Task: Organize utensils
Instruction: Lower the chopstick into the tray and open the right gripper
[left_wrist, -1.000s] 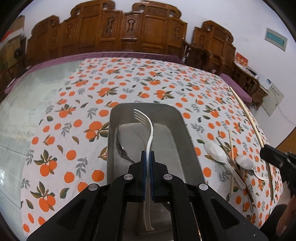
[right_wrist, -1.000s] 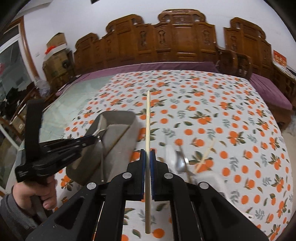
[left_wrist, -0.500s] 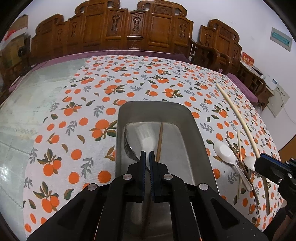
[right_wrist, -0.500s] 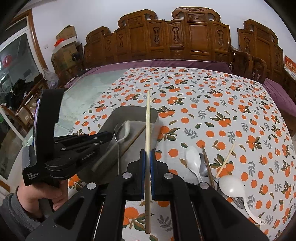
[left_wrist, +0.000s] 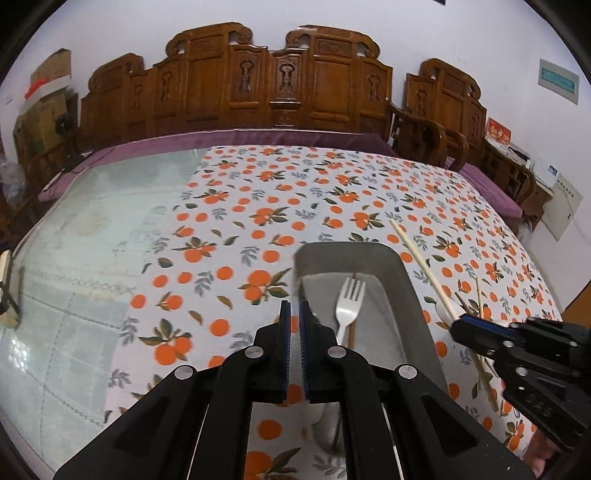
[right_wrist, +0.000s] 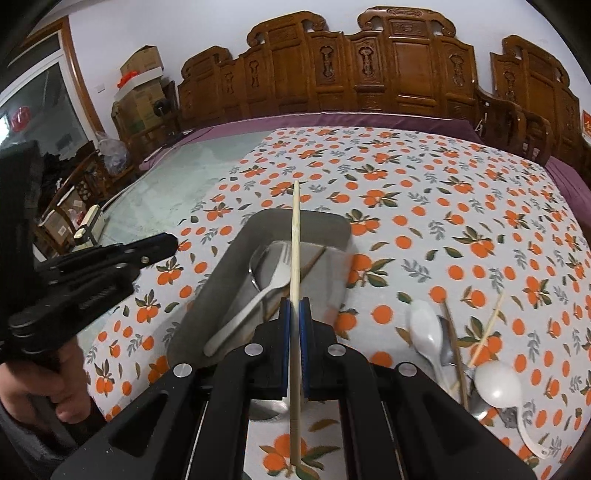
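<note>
Our right gripper (right_wrist: 294, 314) pinches a chopstick (right_wrist: 294, 251) above the tray (right_wrist: 218, 280); our left gripper (left_wrist: 294, 325), slightly spread, holds nothing.

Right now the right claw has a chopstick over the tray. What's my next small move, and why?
Probably lower the right claw and let the chopstick go into the metal tray. It is clamped on the stick, which points out over the tray where the fork already lies. The left claw is off to the tray's side with nothing between its fingers.
</note>
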